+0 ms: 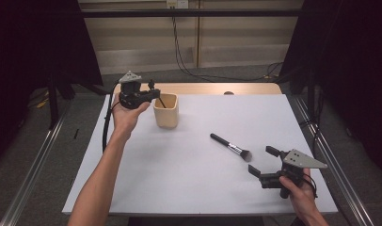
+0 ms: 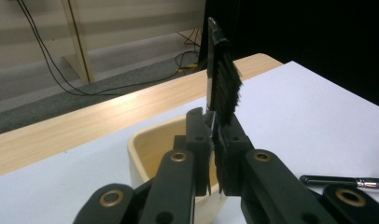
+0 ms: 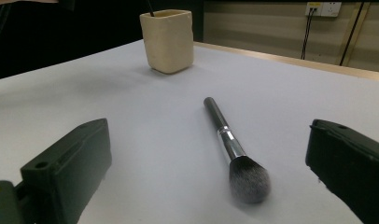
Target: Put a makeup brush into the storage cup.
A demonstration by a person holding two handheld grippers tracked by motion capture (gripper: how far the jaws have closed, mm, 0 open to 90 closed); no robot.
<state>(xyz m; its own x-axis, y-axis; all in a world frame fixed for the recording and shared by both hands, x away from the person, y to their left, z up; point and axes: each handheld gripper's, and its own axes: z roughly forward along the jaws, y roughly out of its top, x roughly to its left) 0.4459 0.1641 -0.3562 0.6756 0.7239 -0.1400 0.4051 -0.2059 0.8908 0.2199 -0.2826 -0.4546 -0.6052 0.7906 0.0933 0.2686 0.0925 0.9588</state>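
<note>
My left gripper (image 1: 155, 92) hangs over the cream cup (image 1: 166, 113) at the table's far left, shut on a thin black brush (image 2: 222, 84). In the left gripper view its dark bristles stick up above the jaws, with the cup (image 2: 145, 144) right below. The brush's handle (image 1: 162, 101) slants down into the cup's mouth. A black-handled makeup brush (image 1: 230, 147) with a silver ferrule lies flat on the white table, bristles toward my right gripper (image 1: 263, 160). That gripper rests open near the front right; the brush head (image 3: 247, 179) lies between and just ahead of its jaws, untouched.
The white table top (image 1: 179, 179) has a wooden strip (image 1: 203, 88) along its far edge. Cables run over the grey floor behind. Dark curtains and metal rails flank both sides. The cup (image 3: 168, 42) stands beyond the lying brush in the right gripper view.
</note>
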